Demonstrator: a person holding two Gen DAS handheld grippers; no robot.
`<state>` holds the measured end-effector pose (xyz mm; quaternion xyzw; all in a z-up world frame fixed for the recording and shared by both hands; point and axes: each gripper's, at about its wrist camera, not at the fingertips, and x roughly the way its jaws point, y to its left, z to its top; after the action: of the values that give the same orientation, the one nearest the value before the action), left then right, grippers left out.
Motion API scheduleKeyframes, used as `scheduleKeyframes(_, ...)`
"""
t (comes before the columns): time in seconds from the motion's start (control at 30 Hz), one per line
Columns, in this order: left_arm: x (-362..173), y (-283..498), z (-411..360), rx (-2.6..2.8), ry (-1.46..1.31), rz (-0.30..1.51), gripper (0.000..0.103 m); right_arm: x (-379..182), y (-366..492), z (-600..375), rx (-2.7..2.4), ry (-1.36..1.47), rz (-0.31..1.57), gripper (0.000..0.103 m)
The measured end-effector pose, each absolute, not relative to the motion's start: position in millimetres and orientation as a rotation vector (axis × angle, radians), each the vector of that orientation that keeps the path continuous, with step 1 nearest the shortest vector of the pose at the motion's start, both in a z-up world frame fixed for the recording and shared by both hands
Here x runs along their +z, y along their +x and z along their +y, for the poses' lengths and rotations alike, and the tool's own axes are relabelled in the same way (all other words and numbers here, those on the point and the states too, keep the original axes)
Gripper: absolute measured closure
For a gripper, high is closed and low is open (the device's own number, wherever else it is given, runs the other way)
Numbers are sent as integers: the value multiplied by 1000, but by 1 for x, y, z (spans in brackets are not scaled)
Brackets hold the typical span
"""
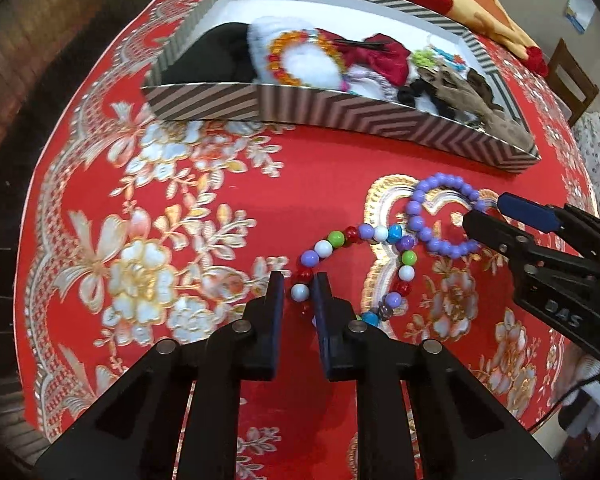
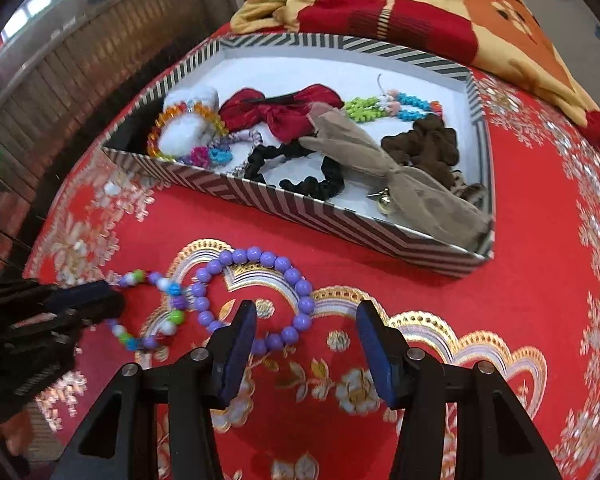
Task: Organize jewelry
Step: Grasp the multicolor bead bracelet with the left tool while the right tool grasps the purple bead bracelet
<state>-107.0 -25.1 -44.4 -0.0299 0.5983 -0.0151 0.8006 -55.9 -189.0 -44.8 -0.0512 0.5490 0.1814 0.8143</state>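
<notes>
A multicolour bead bracelet (image 1: 364, 240) lies on the red embroidered cloth (image 1: 180, 184); my left gripper (image 1: 298, 292) is shut on its near beads. It also shows in the right wrist view (image 2: 156, 308), with the left gripper (image 2: 108, 298) at its left end. A purple bead bracelet (image 1: 440, 216) lies beside it, touching it. My right gripper (image 2: 306, 320) is open, its fingers astride the purple bracelet's (image 2: 260, 292) near right side. The right gripper (image 1: 488, 210) shows at the right in the left wrist view. A striped box (image 2: 340, 216) holds several hair ties, bows and bracelets.
A patterned orange and red blanket (image 2: 440, 4) lies behind the box. A wooden slatted panel (image 2: 80, 60) stands at the left beyond the table edge. A wooden chair (image 1: 572, 80) is at the far right.
</notes>
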Motion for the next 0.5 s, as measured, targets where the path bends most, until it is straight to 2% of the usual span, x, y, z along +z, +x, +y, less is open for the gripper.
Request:
scheduleKeyframes(0.1,-45,-104,-19,-28,-89,1285,88,-45,-55,-185,388,-148,1143,62)
scheduleKeyframes(0.17,-44,-105,-15,-36,-86,1282,80,-46,-55,-185,382,-174,1128,74)
scheduleKeyframes(0.2,-43,-106,-16,-41,-80,1278,79,-45,-55,-187,379,-180,1122,77)
scheduleKeyframes(0.27,-44,-103,-20,-39,-56,1264,79,-45,-53,-192,371,-172,1121,93)
scheduleKeyframes(0.33,-45,-101,-26,-47,-18,1246,83,-45,-52,-199,377,-138,1129,94)
scheduleKeyframes(0.37,-46,-100,-28,-52,-9,1242,92,-44,-52,-201,379,-127,1131,94)
scheduleKeyframes(0.5,-46,-96,-25,-75,-81,1269,95,-32,-61,-204,388,-107,1107,94)
